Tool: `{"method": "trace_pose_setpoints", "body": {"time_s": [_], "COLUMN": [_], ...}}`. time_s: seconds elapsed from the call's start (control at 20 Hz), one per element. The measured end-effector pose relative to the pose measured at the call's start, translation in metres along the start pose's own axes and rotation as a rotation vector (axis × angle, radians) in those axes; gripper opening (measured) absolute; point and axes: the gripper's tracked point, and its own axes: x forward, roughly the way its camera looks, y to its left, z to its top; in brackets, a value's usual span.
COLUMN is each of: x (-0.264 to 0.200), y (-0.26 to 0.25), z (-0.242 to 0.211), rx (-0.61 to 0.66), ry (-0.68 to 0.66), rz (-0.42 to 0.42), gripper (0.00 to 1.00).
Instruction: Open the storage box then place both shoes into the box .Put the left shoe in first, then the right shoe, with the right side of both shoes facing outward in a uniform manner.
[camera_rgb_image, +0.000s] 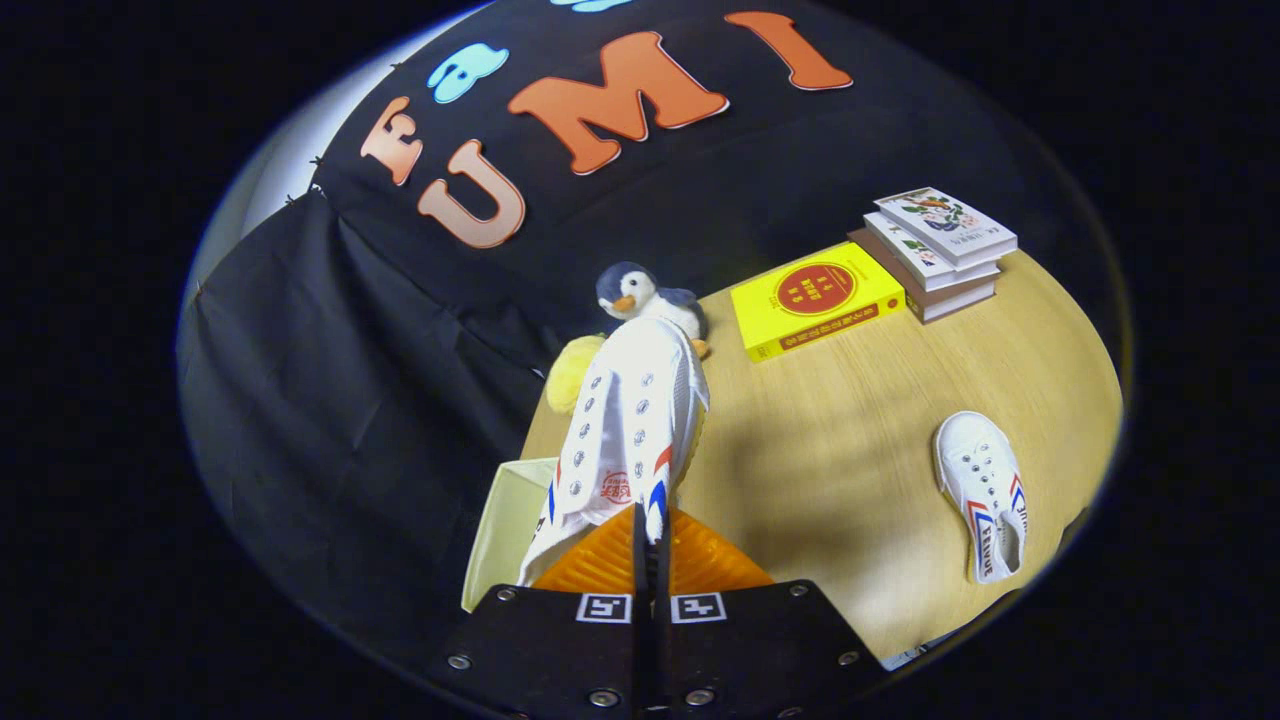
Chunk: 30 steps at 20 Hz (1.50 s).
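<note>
The tool (650, 535) has its fingers pressed nearly together on the edge of a white shoe (632, 430), which hangs lifted ahead of it, toe pointing away. Just below and left of the held shoe sits the open storage box (500, 525), pale-walled, at the tabletop's (850, 440) near edge. The second shoe (985, 495) lies flat on the tabletop, well to the tool's right. Beyond the held shoe stand a toy penguin (640, 295), a yellow book (815, 298) and a stack of books (940, 250).
</note>
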Motion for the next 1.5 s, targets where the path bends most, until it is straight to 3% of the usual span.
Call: {"method": "trace_pose_setpoints", "body": {"time_s": [0.25, 0.5, 0.85, 1.0, 1.5], "x": [0.028, 0.065, 0.093, 0.097, 0.110], "y": [0.083, 0.122, 0.122, 0.121, 0.130], "z": [-0.034, -0.087, -0.142, -0.142, -0.173], "rx": [0.017, 0.028, 0.014, -0.015, -0.046], "ry": [0.050, 0.134, 0.202, 0.161, 0.195], "rz": [0.098, 0.102, 0.000, -0.044, -0.053], "gripper": [0.00, 0.00, 0.00, 0.00, 0.00]}}
